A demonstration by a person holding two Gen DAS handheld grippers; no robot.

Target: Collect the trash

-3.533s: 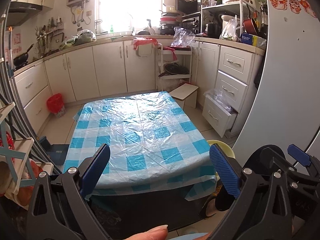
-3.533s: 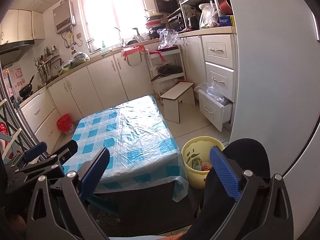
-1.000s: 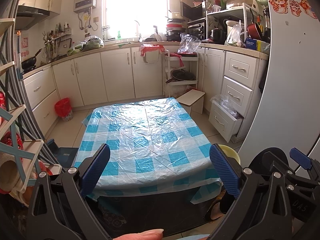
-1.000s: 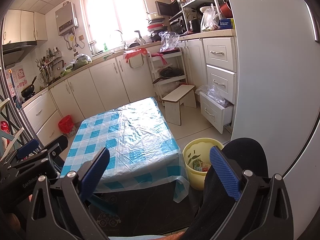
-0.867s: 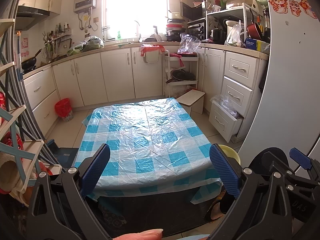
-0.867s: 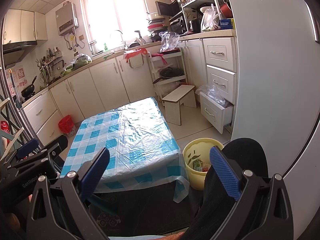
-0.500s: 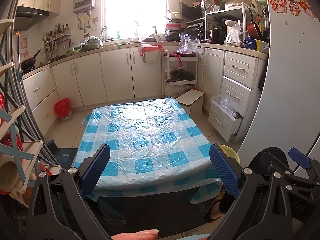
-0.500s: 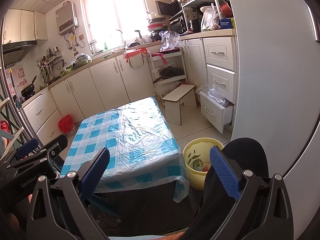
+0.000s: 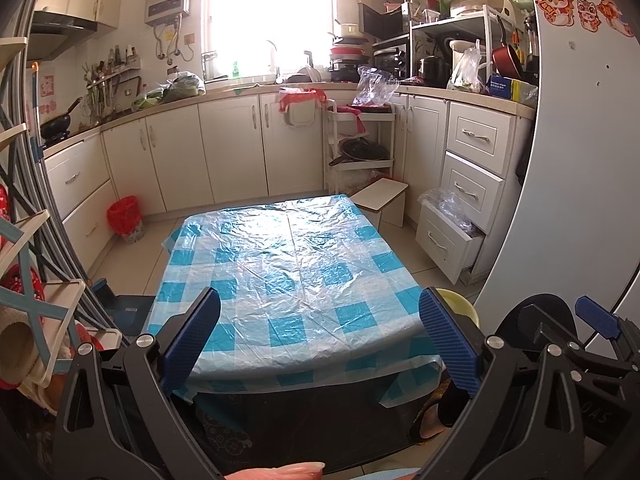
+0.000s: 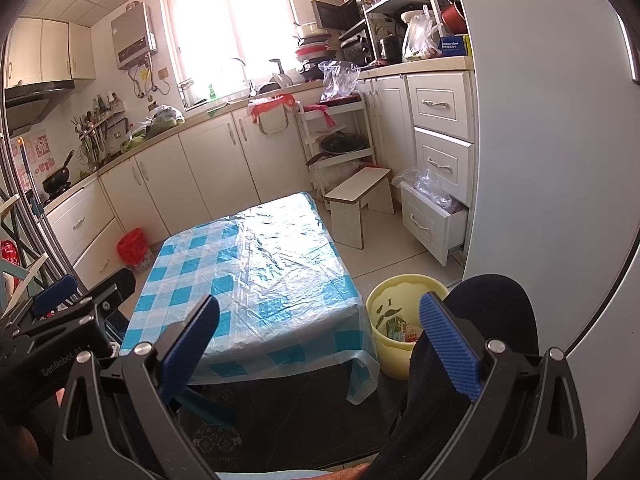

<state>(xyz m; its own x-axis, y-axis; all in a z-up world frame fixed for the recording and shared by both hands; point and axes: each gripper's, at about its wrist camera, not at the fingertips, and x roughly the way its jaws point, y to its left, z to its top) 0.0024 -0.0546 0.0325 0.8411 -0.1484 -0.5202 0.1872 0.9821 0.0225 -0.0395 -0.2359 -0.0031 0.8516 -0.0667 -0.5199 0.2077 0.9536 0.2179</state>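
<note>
A low table with a blue and white checked plastic cover (image 9: 296,268) stands in front of me; it also shows in the right wrist view (image 10: 256,264). No loose trash shows on it. A yellow bin (image 10: 400,320) with scraps inside stands on the floor at the table's right corner; its rim shows in the left wrist view (image 9: 460,300). My left gripper (image 9: 320,336) is open and empty, held back from the table's near edge. My right gripper (image 10: 320,340) is open and empty, to the right of the left one.
White kitchen cabinets (image 9: 232,152) line the back and right walls. A red bin (image 9: 126,218) stands on the floor at the left. A small wooden stool (image 10: 360,196) and an open drawer (image 10: 436,216) are at the right. A white fridge (image 10: 540,120) is close on the right.
Both grippers have stayed open and almost still in the last second. Since 3.5 s ago the left view has lifted slightly and drawn back from the table.
</note>
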